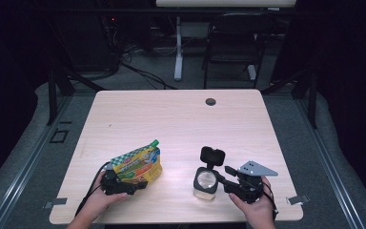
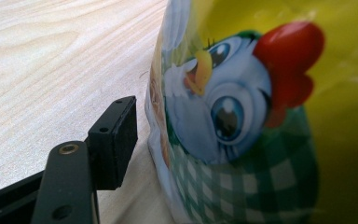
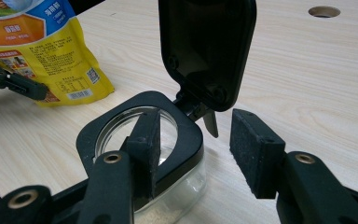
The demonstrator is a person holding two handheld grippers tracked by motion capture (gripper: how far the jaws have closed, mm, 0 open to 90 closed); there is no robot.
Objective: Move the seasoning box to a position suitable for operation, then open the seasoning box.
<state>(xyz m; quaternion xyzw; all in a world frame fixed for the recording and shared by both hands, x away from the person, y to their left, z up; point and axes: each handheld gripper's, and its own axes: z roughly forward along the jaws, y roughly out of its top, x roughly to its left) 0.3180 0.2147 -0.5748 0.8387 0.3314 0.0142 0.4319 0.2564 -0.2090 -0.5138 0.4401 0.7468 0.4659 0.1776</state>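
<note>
Both tools sit low: left tool (image 1: 140, 183) grips the yellow pouch (image 1: 138, 164); right tool (image 1: 221, 175), open, straddles the jar (image 1: 206, 185) rim (lid (image 1: 212, 156) up, at 12 o'clock). Pouring isn't started.

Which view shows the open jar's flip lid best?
The right gripper view: the jar sits close, its black lid hinged upright above the round opening. The high view shows lid and jar small, from above. The left gripper view faces the yellow pouch.
</note>
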